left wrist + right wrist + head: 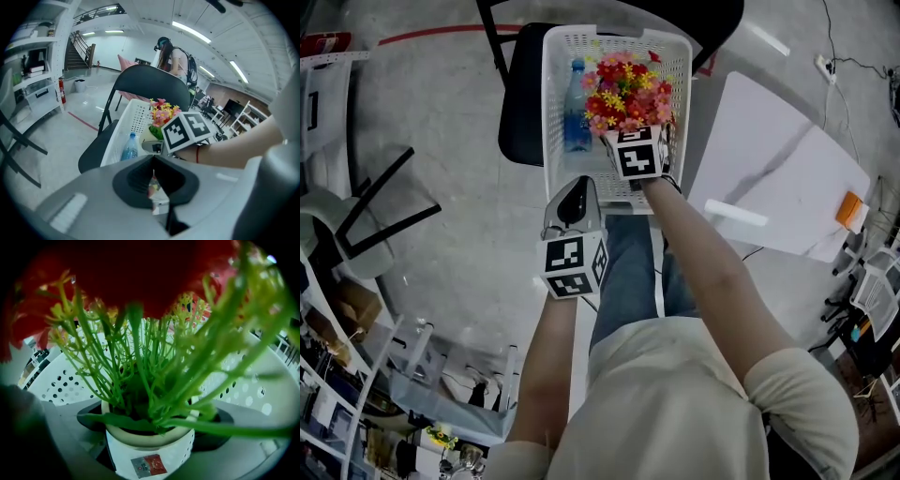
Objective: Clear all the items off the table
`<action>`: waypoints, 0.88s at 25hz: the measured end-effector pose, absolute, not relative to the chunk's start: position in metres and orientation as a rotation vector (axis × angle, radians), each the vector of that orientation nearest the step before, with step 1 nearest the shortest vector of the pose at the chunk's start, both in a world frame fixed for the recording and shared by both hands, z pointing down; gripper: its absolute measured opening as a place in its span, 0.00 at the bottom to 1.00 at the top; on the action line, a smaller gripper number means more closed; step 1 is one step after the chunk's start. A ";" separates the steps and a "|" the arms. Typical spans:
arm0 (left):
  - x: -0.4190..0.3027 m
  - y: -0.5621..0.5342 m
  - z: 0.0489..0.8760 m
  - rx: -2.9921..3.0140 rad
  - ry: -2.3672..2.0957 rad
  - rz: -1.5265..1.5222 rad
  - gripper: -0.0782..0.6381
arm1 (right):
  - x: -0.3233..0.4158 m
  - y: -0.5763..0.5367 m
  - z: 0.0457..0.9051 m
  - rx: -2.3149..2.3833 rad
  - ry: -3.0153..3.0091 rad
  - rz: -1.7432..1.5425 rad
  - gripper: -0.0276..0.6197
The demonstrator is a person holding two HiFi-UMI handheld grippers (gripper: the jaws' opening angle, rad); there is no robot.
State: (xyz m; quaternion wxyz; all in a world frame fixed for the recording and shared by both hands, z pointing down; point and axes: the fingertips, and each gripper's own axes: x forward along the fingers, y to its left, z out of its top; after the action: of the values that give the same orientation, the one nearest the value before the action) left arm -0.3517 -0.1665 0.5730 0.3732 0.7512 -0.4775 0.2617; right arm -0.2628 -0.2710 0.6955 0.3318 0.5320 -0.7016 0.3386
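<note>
Between the right gripper's (pixel 152 430) jaws sits the flower pot (pixel 150 456), clamped within the white basket's (pixel 558 112) walls; best lowered upright, I judge, clear of the water bottle (pixel 575 117), then released; the left gripper (pixel 153 183) pinches a small packet (pixel 158 199); beyond, black chair (pixel 520 103), white surface (pixel 787 187), grey floor (pixel 441 234), shelving (pixel 33 70).

The basket's (pixel 551 94) far end stood free; the bottle (pixel 576 114) lay along its left wall, the flower pot (pixel 149 453) crowded the right, the left gripper's (pixel 574 194) small box (pixel 158 200) blocked the near rim.
</note>
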 end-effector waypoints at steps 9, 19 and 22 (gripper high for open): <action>-0.353 -0.168 0.579 1.909 -1.223 0.655 0.12 | -0.255 -0.277 0.713 1.433 -1.767 0.908 0.84; -0.351 -0.170 0.580 1.916 -1.210 0.645 0.12 | -0.248 -0.285 0.714 1.523 -1.748 0.941 0.84; -0.349 -0.170 0.580 1.920 -1.207 0.647 0.12 | -0.250 -0.282 0.714 1.499 -1.752 0.950 0.84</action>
State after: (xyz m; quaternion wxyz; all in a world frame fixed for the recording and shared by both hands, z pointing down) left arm -0.3495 -0.1697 0.5796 0.3814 0.7526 -0.4732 0.2536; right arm -0.2501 -0.2825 0.7140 0.3184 0.5698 -0.6659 0.3613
